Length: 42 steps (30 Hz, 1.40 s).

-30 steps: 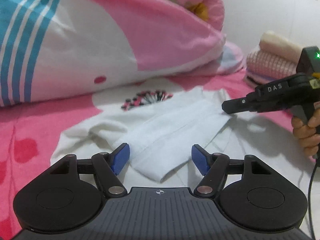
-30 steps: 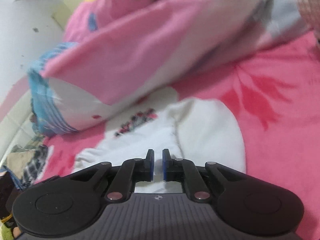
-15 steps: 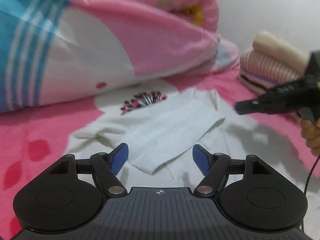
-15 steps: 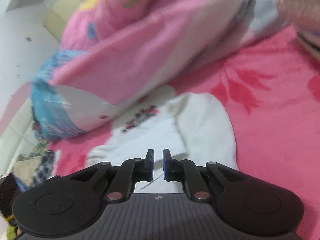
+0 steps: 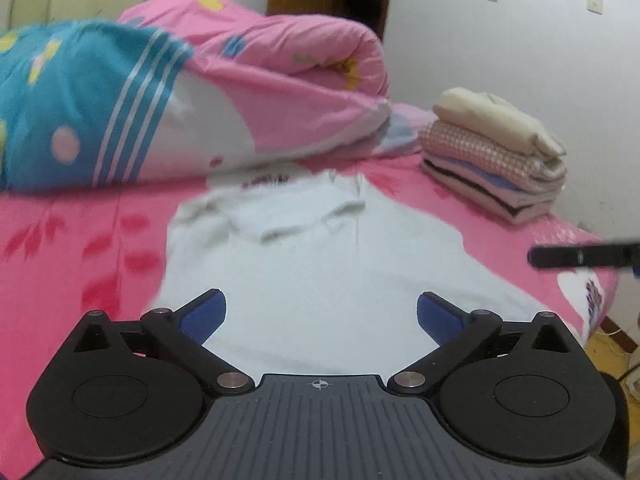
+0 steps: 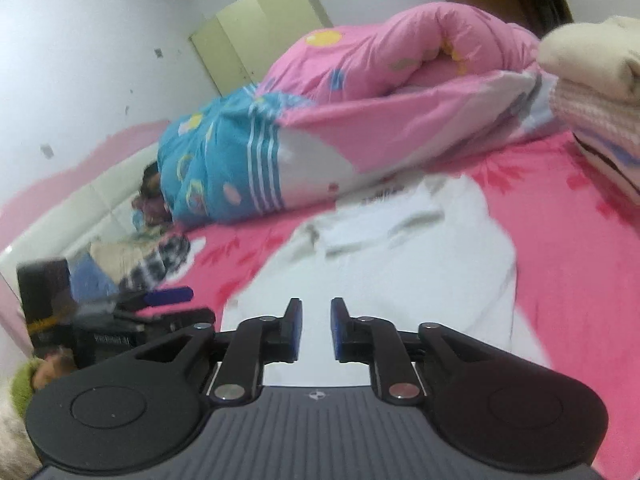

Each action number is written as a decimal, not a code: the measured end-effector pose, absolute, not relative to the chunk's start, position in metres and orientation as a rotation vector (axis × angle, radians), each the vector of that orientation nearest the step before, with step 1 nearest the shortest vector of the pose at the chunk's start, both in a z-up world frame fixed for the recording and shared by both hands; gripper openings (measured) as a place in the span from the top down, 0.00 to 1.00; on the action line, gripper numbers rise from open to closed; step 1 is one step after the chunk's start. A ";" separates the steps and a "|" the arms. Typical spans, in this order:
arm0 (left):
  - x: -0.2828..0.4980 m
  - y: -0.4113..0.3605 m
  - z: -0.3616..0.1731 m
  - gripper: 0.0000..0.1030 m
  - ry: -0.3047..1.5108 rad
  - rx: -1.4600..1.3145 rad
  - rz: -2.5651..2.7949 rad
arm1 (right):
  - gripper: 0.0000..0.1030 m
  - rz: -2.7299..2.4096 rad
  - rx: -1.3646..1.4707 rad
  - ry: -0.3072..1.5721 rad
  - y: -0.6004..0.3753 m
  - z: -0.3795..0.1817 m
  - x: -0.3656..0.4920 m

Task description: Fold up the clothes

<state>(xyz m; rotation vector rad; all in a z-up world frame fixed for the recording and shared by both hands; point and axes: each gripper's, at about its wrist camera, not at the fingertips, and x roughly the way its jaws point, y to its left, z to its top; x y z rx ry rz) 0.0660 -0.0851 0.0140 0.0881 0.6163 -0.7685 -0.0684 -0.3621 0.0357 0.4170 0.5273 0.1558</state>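
A white garment (image 5: 320, 264) lies spread on the pink bed sheet (image 5: 80, 280), its sleeves folded in near the collar. My left gripper (image 5: 320, 316) is open and empty, hovering over the garment's near hem. In the right wrist view the same garment (image 6: 400, 280) lies ahead of my right gripper (image 6: 316, 328). Its jaws are nearly together with a narrow gap, and nothing is held. The right gripper (image 5: 580, 256) appears blurred at the right edge of the left wrist view, off the garment. The left gripper (image 6: 160, 300) shows at the left of the right wrist view.
A stack of folded clothes (image 5: 496, 168) sits at the far right of the bed. A rolled pink and blue quilt (image 5: 200, 92) lies behind the garment. Loose clothes (image 6: 136, 252) are heaped by the headboard. The bed's edge (image 5: 592, 280) drops to the floor on the right.
Both grippers have drawn back and up from the garment, so more of the bed shows. The right gripper has swung off to the garment's right, and its jaws have parted slightly.
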 end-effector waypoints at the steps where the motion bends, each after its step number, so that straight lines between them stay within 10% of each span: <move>1: 0.058 -0.081 0.009 0.00 0.633 0.078 -0.753 | 0.81 0.147 0.417 0.534 -0.353 0.028 -0.076; 42: -0.005 -0.089 -0.051 0.00 0.826 0.139 -0.399 | 0.29 -0.248 0.032 0.622 -0.268 -0.059 -0.092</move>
